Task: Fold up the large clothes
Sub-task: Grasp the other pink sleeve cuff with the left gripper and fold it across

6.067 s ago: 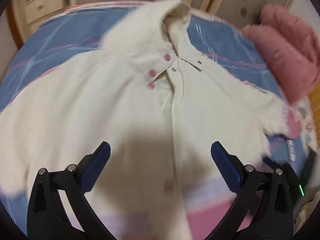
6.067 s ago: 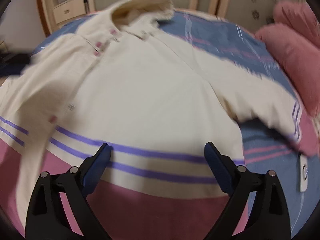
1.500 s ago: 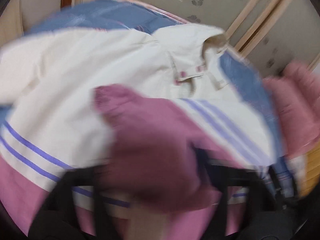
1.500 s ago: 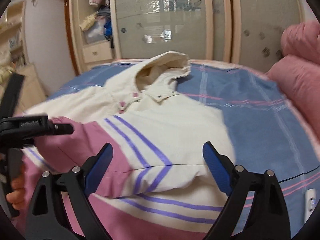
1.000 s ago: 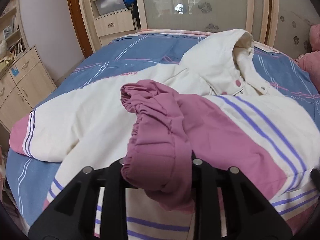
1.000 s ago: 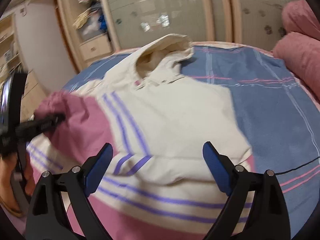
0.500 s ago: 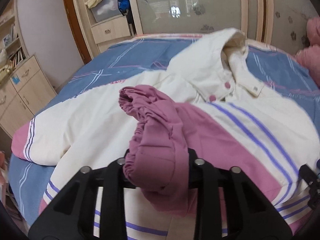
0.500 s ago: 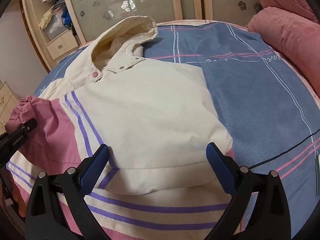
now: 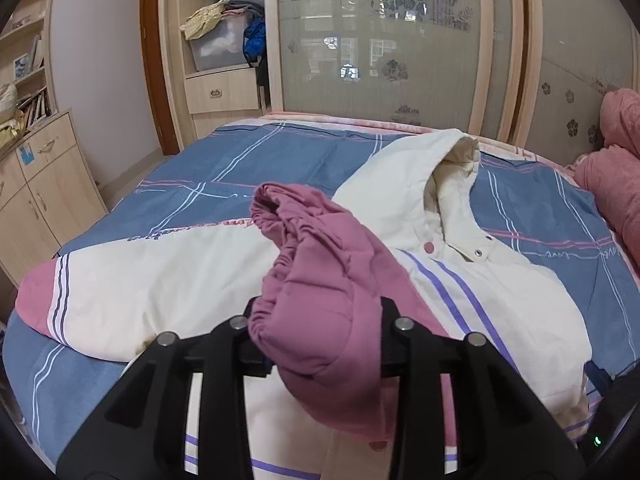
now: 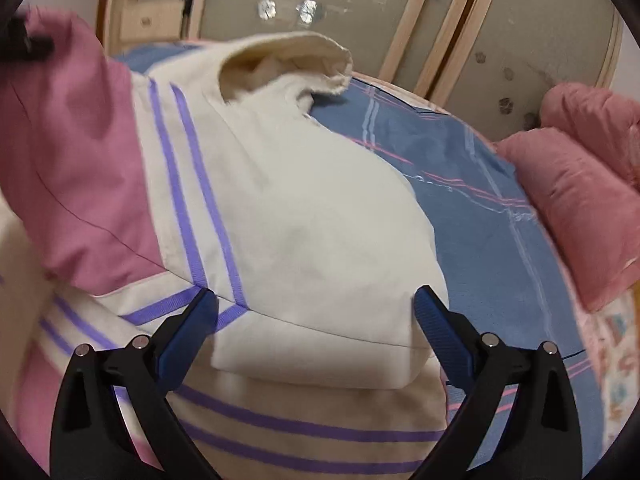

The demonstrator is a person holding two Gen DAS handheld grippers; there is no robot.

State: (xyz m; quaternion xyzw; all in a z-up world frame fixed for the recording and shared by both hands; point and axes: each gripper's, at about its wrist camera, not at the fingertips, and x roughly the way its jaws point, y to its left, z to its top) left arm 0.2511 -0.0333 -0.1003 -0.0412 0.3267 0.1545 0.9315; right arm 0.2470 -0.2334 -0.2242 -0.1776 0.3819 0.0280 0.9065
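A cream hooded jacket [image 9: 160, 280] with purple stripes and pink cuffs lies front up on the bed. Its right sleeve is folded across the chest. My left gripper [image 9: 316, 344] is shut on that sleeve's pink cuff [image 9: 320, 280] and holds it raised above the chest. The other sleeve [image 9: 52, 296] lies spread out to the left. In the right wrist view the jacket [image 10: 304, 216] fills the middle, with the pink cuff [image 10: 68, 168] at upper left. My right gripper [image 10: 316, 308] is open and empty, close above the folded sleeve's edge.
The jacket lies on a blue plaid bedspread [image 9: 280, 156]. Pink pillows [image 10: 568, 208] sit at the bed's right side. Wardrobe sliding doors [image 9: 380, 40] stand behind the bed, and wooden cabinets [image 9: 36, 184] stand at left.
My left gripper has lifted the pink cuff higher and carried it further over the chest. My right gripper has dropped down close to the folded sleeve.
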